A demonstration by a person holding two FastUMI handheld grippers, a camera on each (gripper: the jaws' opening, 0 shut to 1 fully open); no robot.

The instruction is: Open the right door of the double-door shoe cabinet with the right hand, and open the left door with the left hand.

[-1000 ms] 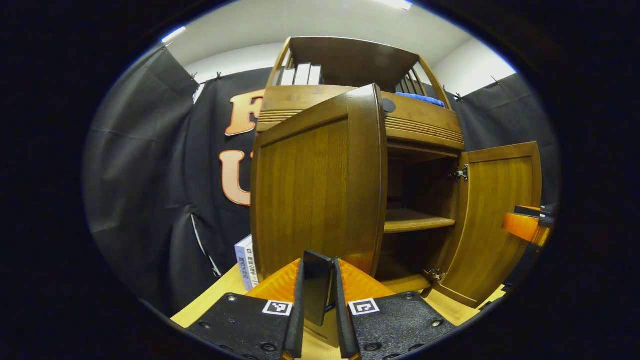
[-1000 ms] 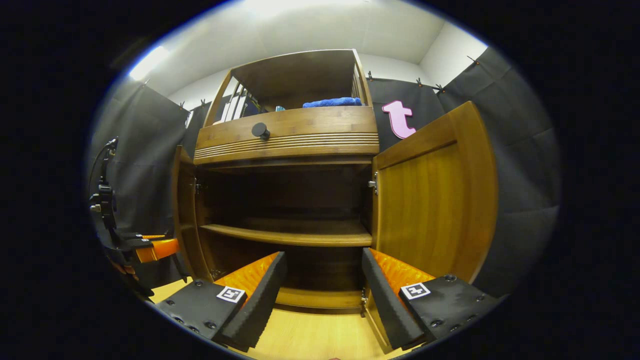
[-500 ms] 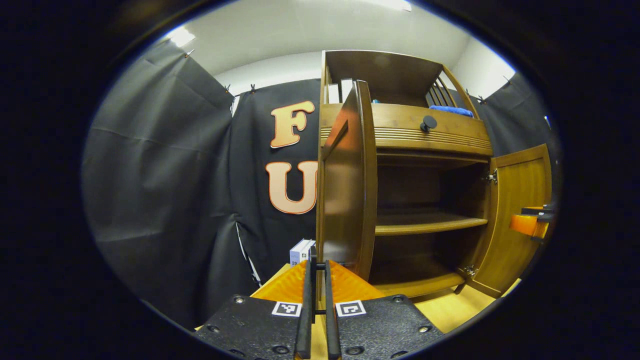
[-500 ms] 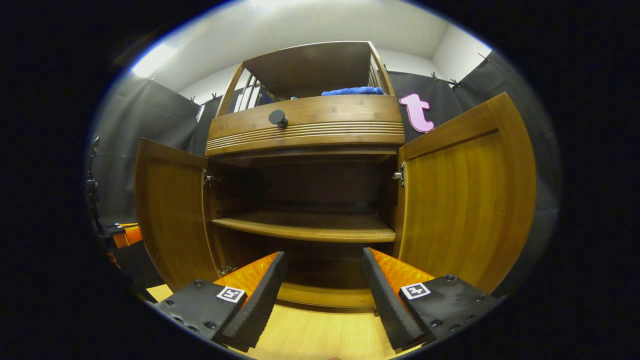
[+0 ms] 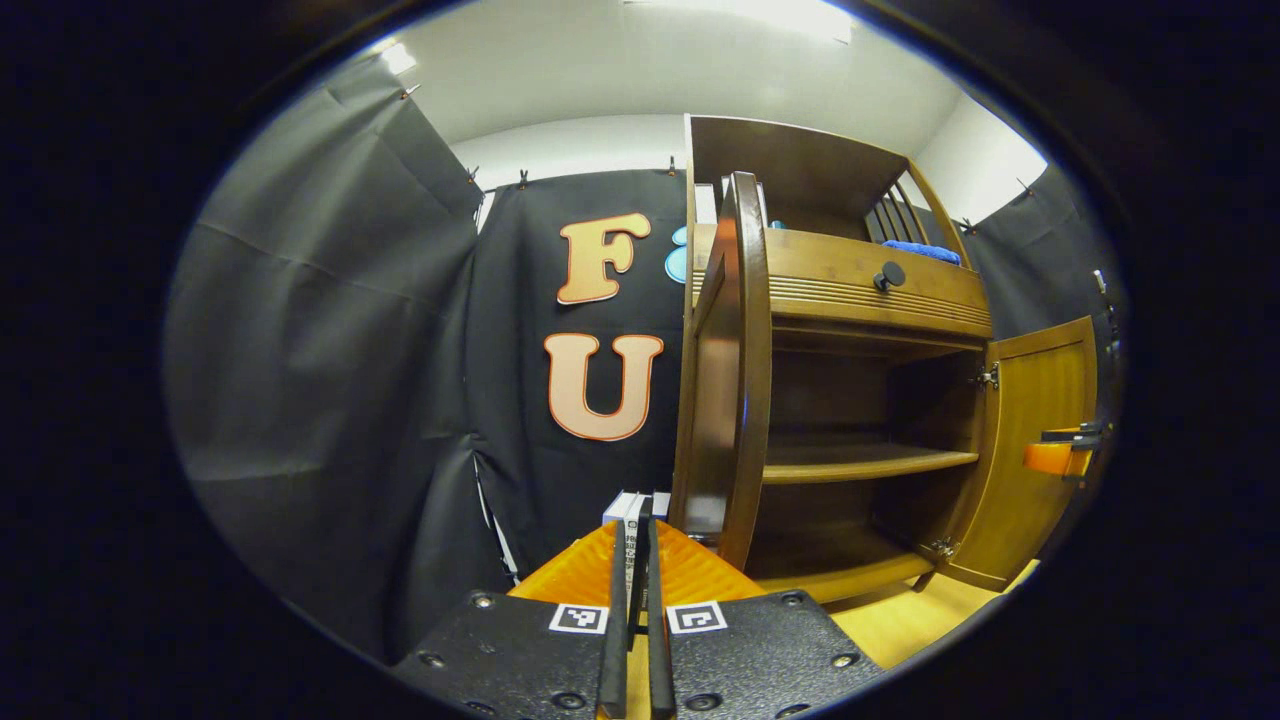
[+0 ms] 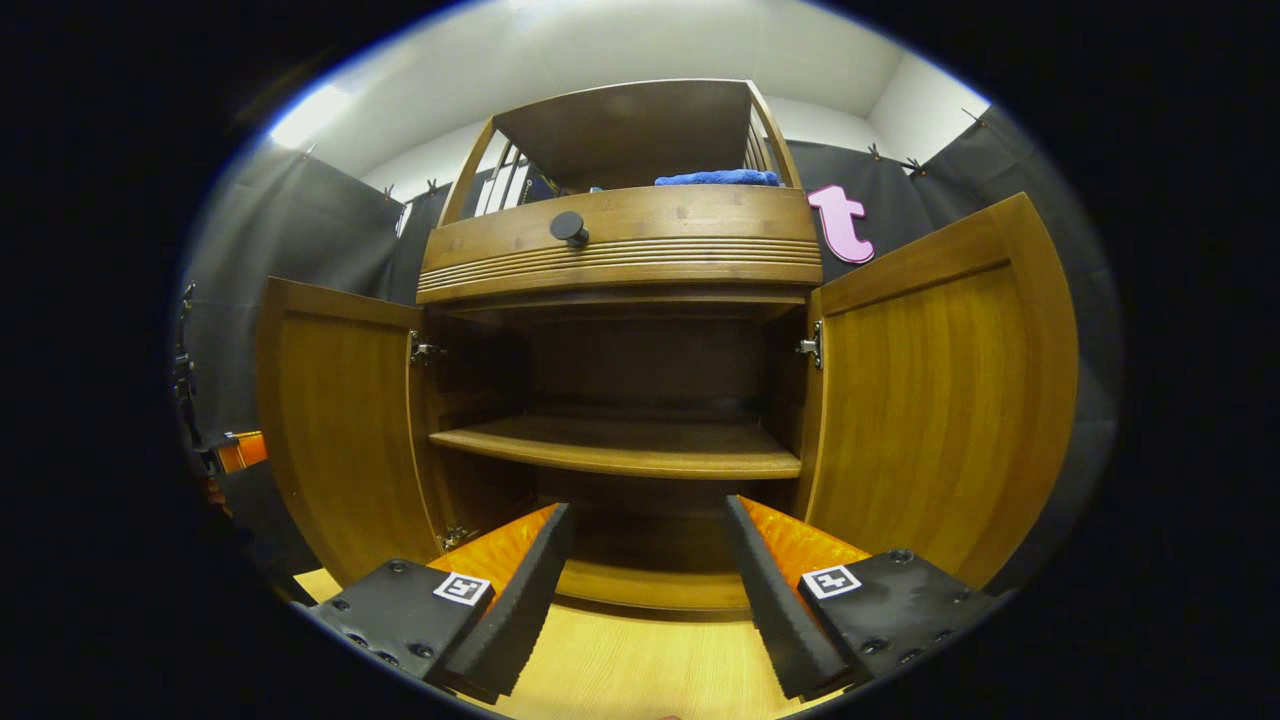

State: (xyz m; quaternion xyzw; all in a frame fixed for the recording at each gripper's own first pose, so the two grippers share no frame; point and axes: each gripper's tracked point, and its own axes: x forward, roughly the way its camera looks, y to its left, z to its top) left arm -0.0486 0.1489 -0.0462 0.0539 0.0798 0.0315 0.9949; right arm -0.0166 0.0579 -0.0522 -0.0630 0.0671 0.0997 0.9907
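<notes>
1. The cabinet (image 6: 620, 245) is seen with both doors swung wide; it stands on a light wooden top (image 6: 640, 670).
2. Inside the cabinet, one shelf (image 6: 620, 450) is seen, bare, with a dark space above it and another below.
3. Above the doors, one drawer front with one round knob (image 6: 570, 228) is seen.
4. In the open compartment on top of the cabinet, a blue cloth (image 6: 715, 178) lies at the right and upright books (image 6: 500, 190) stand at the left.
5. Two doors are counted: the left door (image 6: 340, 440) and the right door (image 6: 930, 400), each hinged to the cabinet's side.
6. In the left gripper view the left door (image 5: 730, 380) is seen edge-on, and boxes (image 5: 630, 505) stand just beside the cabinet's left side.
7. The left gripper (image 5: 633, 560) is clenched almost fully; only a thin slit is left between its fingers, nothing is seen held, and it is apart from the door.
8. The right gripper (image 6: 645, 540) is spread wide in front of the cabinet's opening, holding and touching nothing.
</notes>
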